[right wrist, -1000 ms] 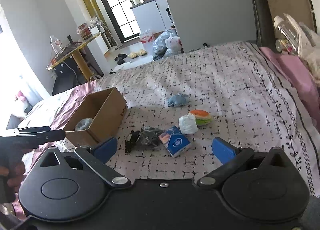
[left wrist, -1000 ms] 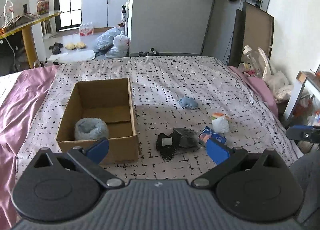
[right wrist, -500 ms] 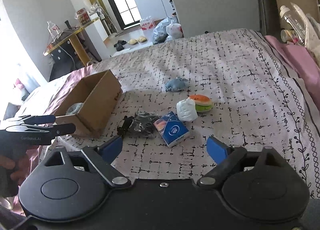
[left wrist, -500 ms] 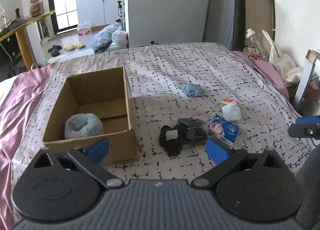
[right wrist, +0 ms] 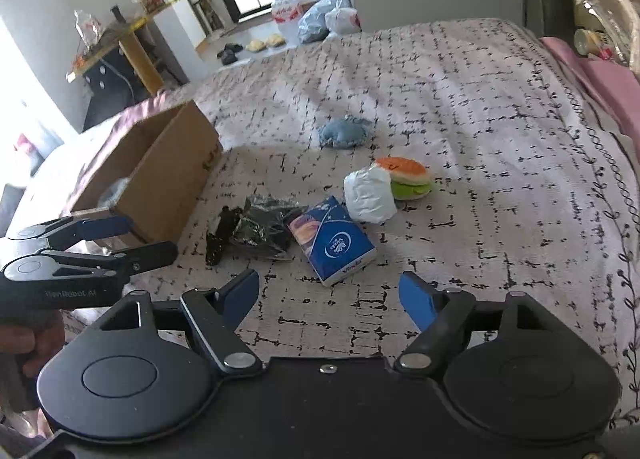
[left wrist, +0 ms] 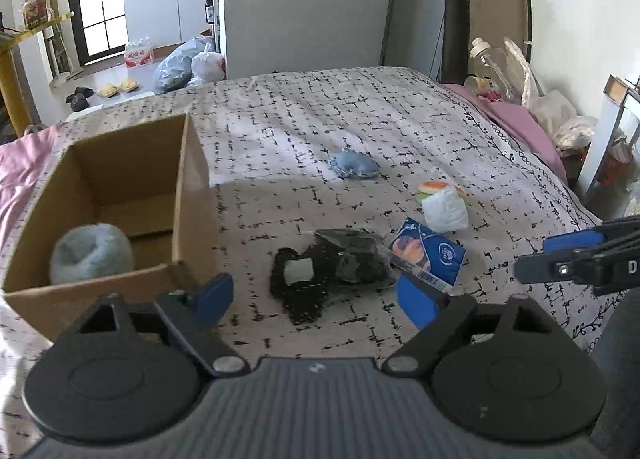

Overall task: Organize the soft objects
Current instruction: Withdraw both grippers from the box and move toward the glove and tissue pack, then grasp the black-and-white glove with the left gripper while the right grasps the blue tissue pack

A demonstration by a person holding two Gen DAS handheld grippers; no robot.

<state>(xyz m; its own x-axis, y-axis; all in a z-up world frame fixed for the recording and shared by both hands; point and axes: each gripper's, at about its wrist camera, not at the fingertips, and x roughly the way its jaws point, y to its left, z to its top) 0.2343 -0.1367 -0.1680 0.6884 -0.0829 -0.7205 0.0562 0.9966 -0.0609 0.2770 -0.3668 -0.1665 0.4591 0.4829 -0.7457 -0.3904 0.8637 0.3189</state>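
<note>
Daylit and cluttered, the bedroom behind holds kitchen cabinets and plastic bags on the floor, while a bed under a pale quilt with black dashes (left wrist: 360,107) carries the work.

Compared with a second ago, both wrist views sit lower and closer to the quilt, so the scattered things fill more of each picture. The left tongs (left wrist: 316,297) have just been closing from their widest; their blue pads are partly open with nothing gripped, and the black crumpled mesh pouch with a white patch (left wrist: 320,271) lies just beyond them at 12 o'clock. The right tongs (right wrist: 328,295) have narrowed likewise, also empty, with the blue rectangular tissue packet (right wrist: 332,245) just ahead at 12 o'clock.

Outward from there, the white soft wrapped bundle (right wrist: 368,195) touches the orange-and-green plush burger (right wrist: 408,179) at about 1 o'clock in the right view, and the blue-grey stuffed cushion (left wrist: 354,165) lies further up the bed. The open brown cardboard box (left wrist: 192,195), at 10 o'clock in the left view, already holds a grey fluffy ball (left wrist: 92,255).

My reading: each hand is lining up a pick-up, the pouch and the packet, for the box; five items remain outside it.
</note>
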